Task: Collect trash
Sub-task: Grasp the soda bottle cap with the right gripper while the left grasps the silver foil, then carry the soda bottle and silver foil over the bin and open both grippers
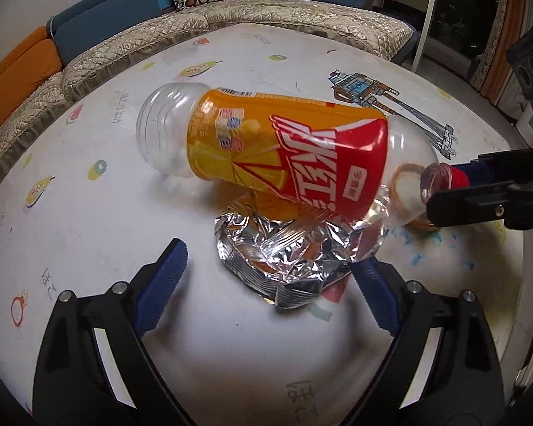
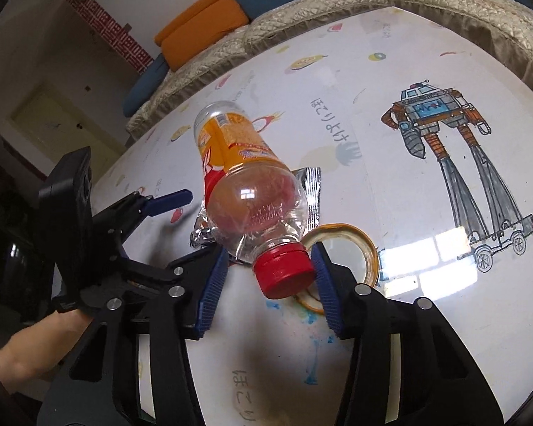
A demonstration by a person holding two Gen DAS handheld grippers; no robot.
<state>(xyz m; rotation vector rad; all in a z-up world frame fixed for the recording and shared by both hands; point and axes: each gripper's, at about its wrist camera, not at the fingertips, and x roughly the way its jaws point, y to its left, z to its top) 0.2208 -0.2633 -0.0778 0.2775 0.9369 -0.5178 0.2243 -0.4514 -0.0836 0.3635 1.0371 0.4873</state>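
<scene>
Empty orange-label bottle (image 1: 266, 149) was pinched at its red cap (image 2: 284, 273) by right gripper (image 2: 272, 280), lifted above foil wrapper (image 1: 287, 259); left gripper (image 1: 270, 277) was spread around wrapper, closing judged next.

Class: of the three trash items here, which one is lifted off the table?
The bottle, gripped at its red cap; foil wrapper and tape roll lie flat.
</scene>
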